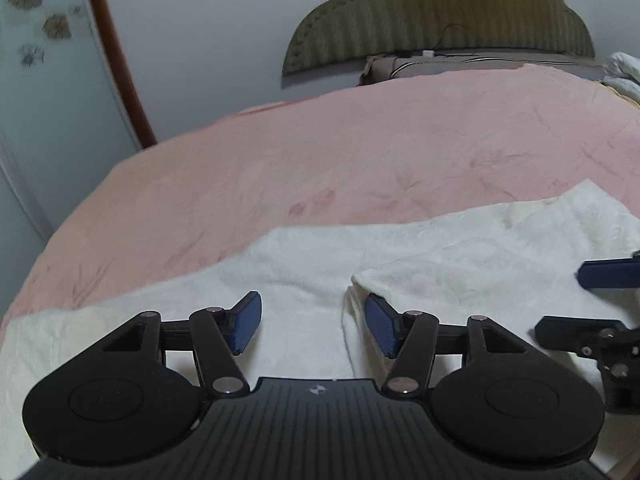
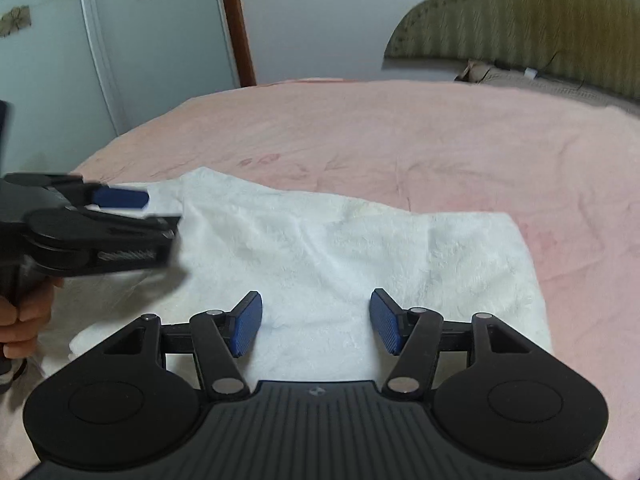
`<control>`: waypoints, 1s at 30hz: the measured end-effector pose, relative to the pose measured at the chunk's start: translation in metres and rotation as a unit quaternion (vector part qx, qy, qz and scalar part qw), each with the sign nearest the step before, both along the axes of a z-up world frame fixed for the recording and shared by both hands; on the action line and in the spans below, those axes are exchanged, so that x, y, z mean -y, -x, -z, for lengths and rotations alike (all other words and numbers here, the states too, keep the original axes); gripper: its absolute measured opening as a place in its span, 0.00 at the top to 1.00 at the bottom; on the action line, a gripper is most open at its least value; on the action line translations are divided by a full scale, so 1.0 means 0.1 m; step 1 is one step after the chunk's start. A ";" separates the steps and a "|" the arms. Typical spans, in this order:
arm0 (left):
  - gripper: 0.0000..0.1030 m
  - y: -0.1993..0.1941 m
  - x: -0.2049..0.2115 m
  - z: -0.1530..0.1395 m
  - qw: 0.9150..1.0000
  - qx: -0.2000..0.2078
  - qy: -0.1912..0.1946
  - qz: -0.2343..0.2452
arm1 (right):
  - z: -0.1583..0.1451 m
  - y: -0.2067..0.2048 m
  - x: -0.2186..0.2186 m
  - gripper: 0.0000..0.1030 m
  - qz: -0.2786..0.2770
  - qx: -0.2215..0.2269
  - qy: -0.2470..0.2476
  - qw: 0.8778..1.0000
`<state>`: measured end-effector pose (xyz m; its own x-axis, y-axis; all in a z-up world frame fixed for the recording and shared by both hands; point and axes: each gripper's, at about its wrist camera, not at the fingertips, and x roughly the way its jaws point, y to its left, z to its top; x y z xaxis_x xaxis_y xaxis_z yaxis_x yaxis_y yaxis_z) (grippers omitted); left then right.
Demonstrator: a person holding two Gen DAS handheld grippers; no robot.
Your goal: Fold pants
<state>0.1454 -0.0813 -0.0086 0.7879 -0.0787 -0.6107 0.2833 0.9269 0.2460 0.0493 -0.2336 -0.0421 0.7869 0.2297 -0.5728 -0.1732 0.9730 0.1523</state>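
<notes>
The white fluffy pants lie flat on a pink bed cover, with a folded layer on top at the right. My left gripper hovers over them, its blue pads apart and nothing pinched; the fold's edge lies beside its right pad. In the right wrist view the pants spread under my right gripper, which stands open above the cloth. The left gripper shows at that view's left edge, held by a hand. The right gripper's fingertips show at the left view's right edge.
A green striped headboard and a brown pillow stand at the far end of the bed. A wardrobe with flower stickers and a wooden door frame rise to the left. Wide pink bed surface lies beyond the pants.
</notes>
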 end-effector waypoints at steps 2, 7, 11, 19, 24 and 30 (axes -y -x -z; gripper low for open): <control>0.39 0.02 -0.10 -0.06 1.000 0.004 0.021 -0.013 | -0.08 0.10 -0.05 0.41 -0.017 0.020 -0.010 1.000; 0.32 0.18 -0.36 -0.21 0.999 0.020 0.030 -0.038 | -0.14 0.29 -0.46 0.41 -0.108 0.037 0.019 0.993; 0.31 0.35 -0.53 -0.14 0.999 -0.006 0.031 -0.029 | -0.01 0.24 -0.63 0.34 -0.126 0.037 0.050 0.990; 0.27 0.47 -0.97 -0.06 0.994 -0.023 0.058 -0.093 | -0.03 0.20 -0.54 0.33 -0.119 0.027 0.019 0.992; 0.26 0.51 -0.98 -0.05 0.993 -0.015 0.055 -0.106 | -0.07 0.31 -0.54 0.33 -0.101 0.051 0.022 0.993; 0.28 0.52 -0.99 -0.17 0.989 -0.028 0.112 -0.088 | -0.16 0.64 -0.69 0.36 -0.119 0.118 0.128 0.978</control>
